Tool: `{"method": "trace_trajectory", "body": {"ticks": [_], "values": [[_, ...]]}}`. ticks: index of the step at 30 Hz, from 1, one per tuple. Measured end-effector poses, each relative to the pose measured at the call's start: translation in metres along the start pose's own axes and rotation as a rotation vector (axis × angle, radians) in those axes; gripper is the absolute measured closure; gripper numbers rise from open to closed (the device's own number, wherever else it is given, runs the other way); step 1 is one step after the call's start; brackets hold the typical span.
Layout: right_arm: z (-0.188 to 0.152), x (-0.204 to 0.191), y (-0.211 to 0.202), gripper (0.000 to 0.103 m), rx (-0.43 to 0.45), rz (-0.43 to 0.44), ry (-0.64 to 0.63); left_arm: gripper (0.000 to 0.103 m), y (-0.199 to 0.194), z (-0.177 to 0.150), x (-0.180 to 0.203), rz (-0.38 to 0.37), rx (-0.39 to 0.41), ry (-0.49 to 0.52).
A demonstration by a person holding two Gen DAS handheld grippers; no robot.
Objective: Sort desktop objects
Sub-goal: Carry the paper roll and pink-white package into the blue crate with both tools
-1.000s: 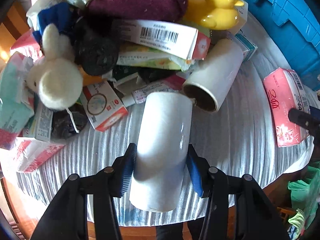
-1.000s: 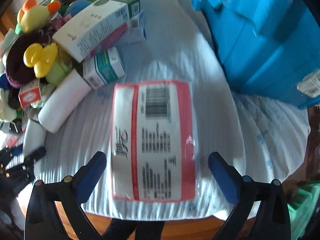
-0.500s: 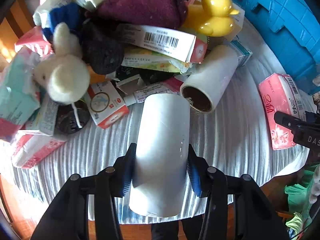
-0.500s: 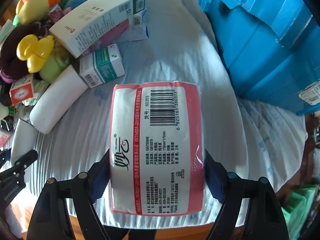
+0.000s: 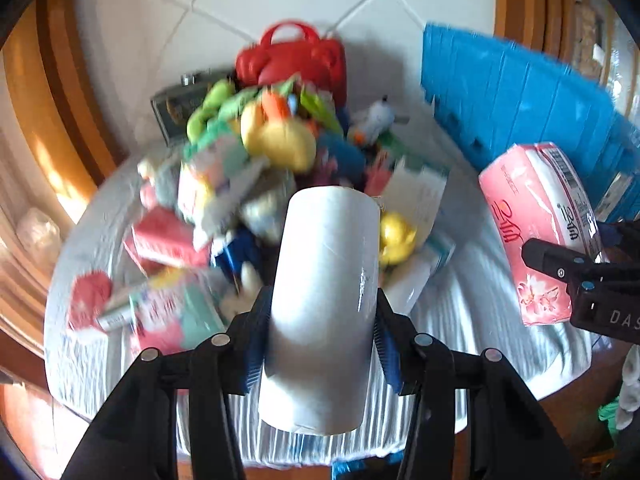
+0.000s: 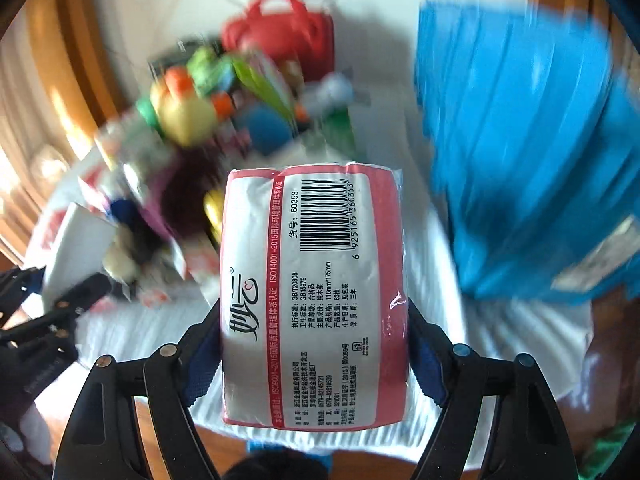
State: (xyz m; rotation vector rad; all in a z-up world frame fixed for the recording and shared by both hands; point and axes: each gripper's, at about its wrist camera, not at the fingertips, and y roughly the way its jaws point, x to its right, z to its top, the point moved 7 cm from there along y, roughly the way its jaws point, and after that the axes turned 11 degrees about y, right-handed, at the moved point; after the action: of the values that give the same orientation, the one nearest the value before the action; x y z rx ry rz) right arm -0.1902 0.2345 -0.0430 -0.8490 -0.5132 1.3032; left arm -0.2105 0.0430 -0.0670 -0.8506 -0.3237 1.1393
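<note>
Right wrist, tissue pack now lifted, gripped

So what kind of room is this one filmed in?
Probably a home living or dining space: white tiled floor, a round cloth-covered table heaped with toys and boxes, and wooden furniture around it.

We see warm sunlight from the left, heavy motion blur over the toy pile, and fisheye-darkened corners.
</note>
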Motion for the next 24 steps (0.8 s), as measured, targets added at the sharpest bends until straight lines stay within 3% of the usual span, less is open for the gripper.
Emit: {"method": "trace_trajectory", "body": {"ticks": [1, 7, 11, 15, 19, 24], "values": [[0.007, -0.003, -0.013, 0.023, 0.029, 0.004, -0.001, 0.057, 0.002, 0.014, -0.011, 0.001, 0.029, 0.003], [0.071, -0.004, -0.085, 0.023, 0.217, 0.030, -0.018, 0.057, -0.045, 0.099, 0.011, -0.022, 0.192, 0.039], [0.112, 0.020, -0.120, 0.023, 0.297, -0.018, -0.008, 0.057, -0.076, 0.154, 0.038, -0.032, 0.289, 0.090], [0.154, 0.079, -0.156, 0.023, 0.350, -0.084, 0.005, 0.057, -0.091, 0.215, 0.080, -0.096, 0.339, 0.108], [0.207, 0.148, -0.158, 0.023, 0.345, -0.147, 0.017, 0.057, -0.094, 0.286, 0.137, -0.157, 0.355, 0.123], [0.272, 0.253, -0.129, 0.023, 0.251, -0.216, 0.019, 0.057, -0.049, 0.377, 0.207, -0.212, 0.241, 0.121]]}}
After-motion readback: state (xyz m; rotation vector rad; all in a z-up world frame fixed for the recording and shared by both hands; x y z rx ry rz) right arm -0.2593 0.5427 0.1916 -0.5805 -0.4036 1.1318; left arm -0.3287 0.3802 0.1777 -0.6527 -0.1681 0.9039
